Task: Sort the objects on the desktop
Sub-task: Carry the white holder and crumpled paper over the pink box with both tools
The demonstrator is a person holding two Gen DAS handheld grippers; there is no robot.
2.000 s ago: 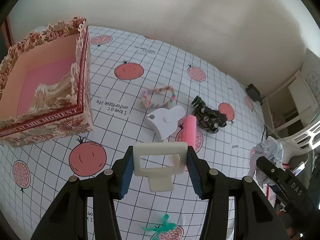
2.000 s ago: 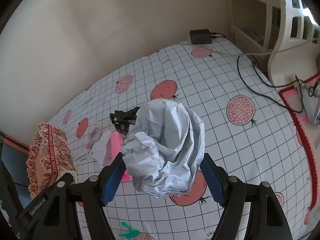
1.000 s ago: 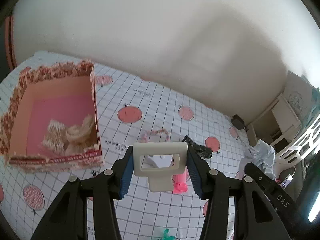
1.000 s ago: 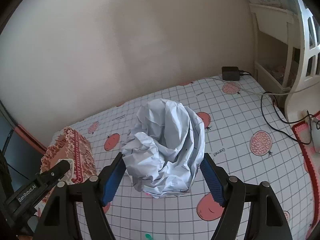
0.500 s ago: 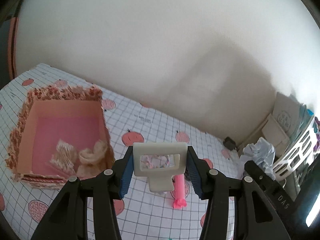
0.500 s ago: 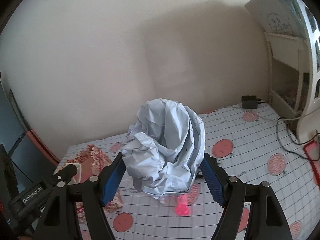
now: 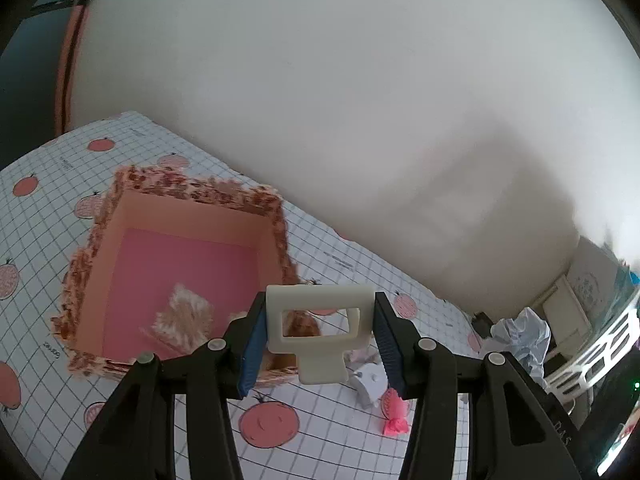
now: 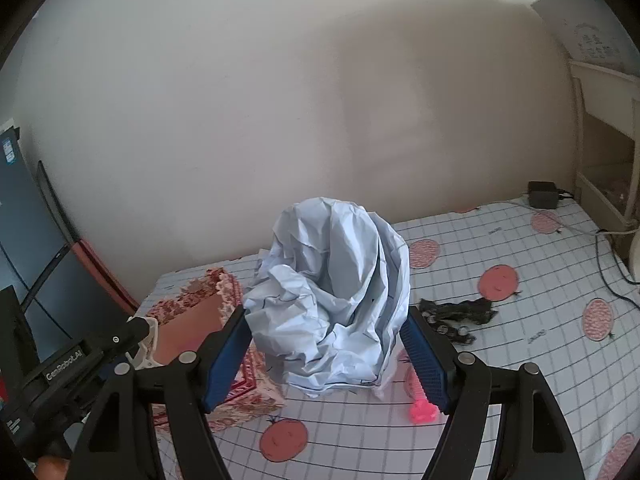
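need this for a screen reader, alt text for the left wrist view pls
The left gripper grips a white plastic clip above a floral box with a pink interior. Beyond lies a checked tablecloth printed with fruit, a pink roller on it.

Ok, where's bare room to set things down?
Free: the far half of the floral box floor, and the tablecloth right of the black hair tie. Crowded: box's near corner with tan items, and around the pink roller.
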